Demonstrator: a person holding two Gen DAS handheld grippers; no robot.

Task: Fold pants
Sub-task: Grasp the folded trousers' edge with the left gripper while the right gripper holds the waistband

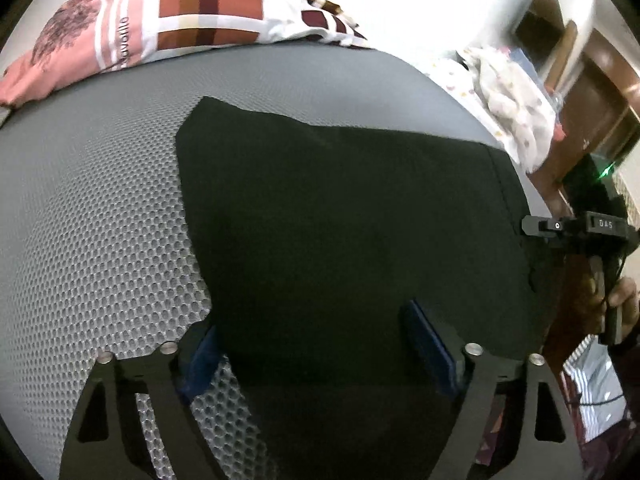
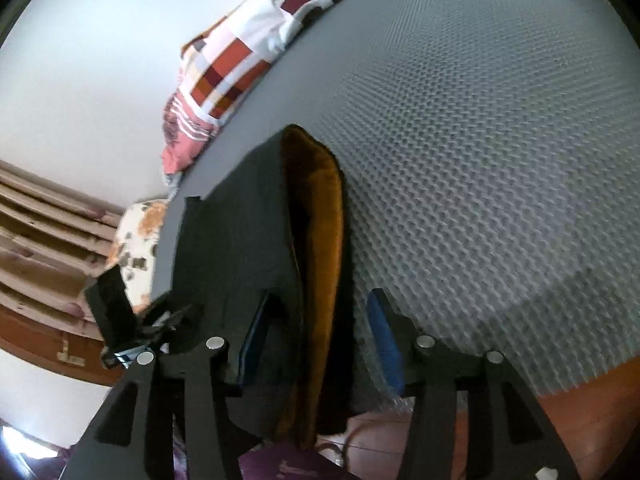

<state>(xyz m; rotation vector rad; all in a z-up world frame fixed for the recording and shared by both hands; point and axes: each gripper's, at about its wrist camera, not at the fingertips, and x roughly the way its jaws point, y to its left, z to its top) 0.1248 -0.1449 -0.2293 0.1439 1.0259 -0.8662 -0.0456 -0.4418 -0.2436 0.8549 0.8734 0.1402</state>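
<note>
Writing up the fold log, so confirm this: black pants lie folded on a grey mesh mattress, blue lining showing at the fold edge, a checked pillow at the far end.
One detail is off: the lining showing along the edge of the pants is orange-brown, not blue, as the right wrist view shows. The grey mesh mattress and checked pillow are as stated.

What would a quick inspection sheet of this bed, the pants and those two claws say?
Surface: grey honeycomb-mesh mattress.
Job's things: dark folded pants lying flat, orange-brown fleecy lining showing along one edge.
Clutter: pink and brown checked blanket; white spotted cloth.
Grippers: left claw open over the pants; right claw open, pants edge between its blue pads, not pinched.
Cables: thin black cable near the person's hand.
Surroundings: white wall, brown wooden furniture.
</note>
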